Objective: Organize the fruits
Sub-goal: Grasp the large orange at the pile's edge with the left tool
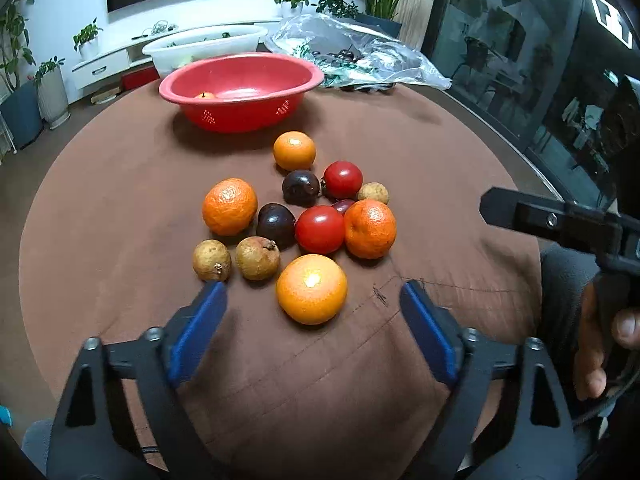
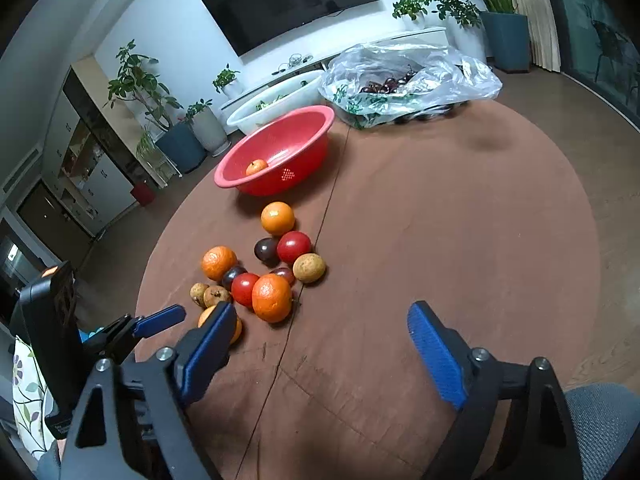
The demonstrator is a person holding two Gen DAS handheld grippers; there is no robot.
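Note:
A cluster of fruit lies on the brown tablecloth (image 1: 120, 208): several oranges, two red tomatoes (image 1: 320, 229), dark plums (image 1: 276, 224) and brown longans (image 1: 212, 260). The nearest orange (image 1: 312, 289) sits just ahead of my open, empty left gripper (image 1: 312, 300), between its blue pads. A red basket (image 1: 240, 88) at the far side holds one orange (image 2: 256, 167). My right gripper (image 2: 320, 316) is open and empty, above bare cloth right of the cluster (image 2: 272, 276). The left gripper shows in the right wrist view (image 2: 160, 322).
A clear plastic bag of dark cherries (image 2: 400, 80) lies at the far right of the table. A white tub (image 2: 276, 100) stands behind the red basket. Glass wall panels (image 1: 520, 60) run along the right. Potted plants stand beyond the table.

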